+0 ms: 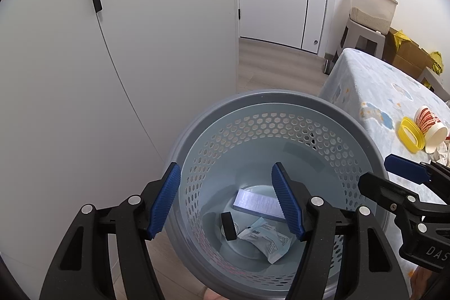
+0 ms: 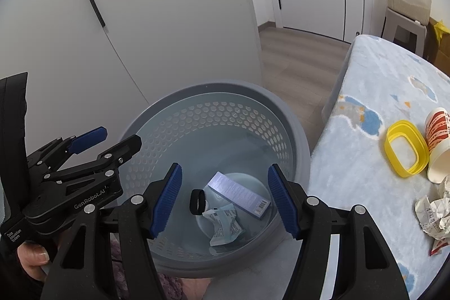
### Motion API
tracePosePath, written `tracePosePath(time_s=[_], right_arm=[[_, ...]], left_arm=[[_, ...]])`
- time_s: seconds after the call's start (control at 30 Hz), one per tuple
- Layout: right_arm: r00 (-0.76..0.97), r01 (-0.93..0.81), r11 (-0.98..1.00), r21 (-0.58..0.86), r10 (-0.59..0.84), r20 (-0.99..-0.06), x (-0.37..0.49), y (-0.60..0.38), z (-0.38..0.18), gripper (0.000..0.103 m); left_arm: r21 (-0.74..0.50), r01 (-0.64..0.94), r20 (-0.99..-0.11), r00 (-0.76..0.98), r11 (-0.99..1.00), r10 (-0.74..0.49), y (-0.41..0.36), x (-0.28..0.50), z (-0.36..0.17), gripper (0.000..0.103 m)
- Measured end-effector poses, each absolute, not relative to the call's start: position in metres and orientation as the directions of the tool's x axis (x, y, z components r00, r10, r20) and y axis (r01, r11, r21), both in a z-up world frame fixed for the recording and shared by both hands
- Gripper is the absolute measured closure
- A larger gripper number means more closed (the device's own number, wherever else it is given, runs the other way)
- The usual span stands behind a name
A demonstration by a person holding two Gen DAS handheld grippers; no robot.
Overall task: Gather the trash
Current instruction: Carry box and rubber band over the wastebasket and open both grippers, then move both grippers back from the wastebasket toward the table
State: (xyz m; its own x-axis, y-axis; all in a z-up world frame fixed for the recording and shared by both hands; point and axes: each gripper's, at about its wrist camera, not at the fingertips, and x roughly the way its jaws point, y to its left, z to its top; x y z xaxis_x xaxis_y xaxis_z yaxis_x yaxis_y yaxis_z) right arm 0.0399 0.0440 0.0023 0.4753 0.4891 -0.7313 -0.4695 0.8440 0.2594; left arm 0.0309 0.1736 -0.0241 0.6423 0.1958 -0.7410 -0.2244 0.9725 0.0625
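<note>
Both grippers hang over a grey perforated bin (image 1: 281, 114) that stands on the floor against the left edge of the tabletop (image 2: 365, 159), which wears a pale blue patterned cloth. The left gripper (image 1: 226, 198) has its fingers apart and holds nothing; the right gripper (image 2: 225, 197) is the same, fingers spread and bare. At the bottom of the bin lie a purple box (image 2: 239, 194), a black ring (image 2: 197, 202) and a crumpled wrapper (image 2: 223, 224), close together. On the tabletop, near its right edge, sit a yellow ring (image 2: 406, 149), a tipped paper cup (image 2: 438, 145) touching it, and crumpled paper (image 2: 434, 212) just nearer the camera.
</note>
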Motion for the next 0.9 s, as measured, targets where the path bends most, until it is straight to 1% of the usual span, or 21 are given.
tracePosePath(time_s=[0.43, 0.9], right_arm=[[0.485, -0.454, 0.852, 0.259, 0.481, -0.731, 0.037, 0.038, 0.007, 0.041], [0.527, -0.398, 0.883, 0.247, 0.441, -0.726, 0.024, 0.009, 0.015, 0.038]], left_arm=[[0.062, -0.224, -0.741, 0.642, 0.973, 0.195, 0.173, 0.031, -0.024, 0.037], [0.047, -0.175, -0.721, 0.675, 0.983, 0.155, 0.152, 0.026, -0.014, 0.035]])
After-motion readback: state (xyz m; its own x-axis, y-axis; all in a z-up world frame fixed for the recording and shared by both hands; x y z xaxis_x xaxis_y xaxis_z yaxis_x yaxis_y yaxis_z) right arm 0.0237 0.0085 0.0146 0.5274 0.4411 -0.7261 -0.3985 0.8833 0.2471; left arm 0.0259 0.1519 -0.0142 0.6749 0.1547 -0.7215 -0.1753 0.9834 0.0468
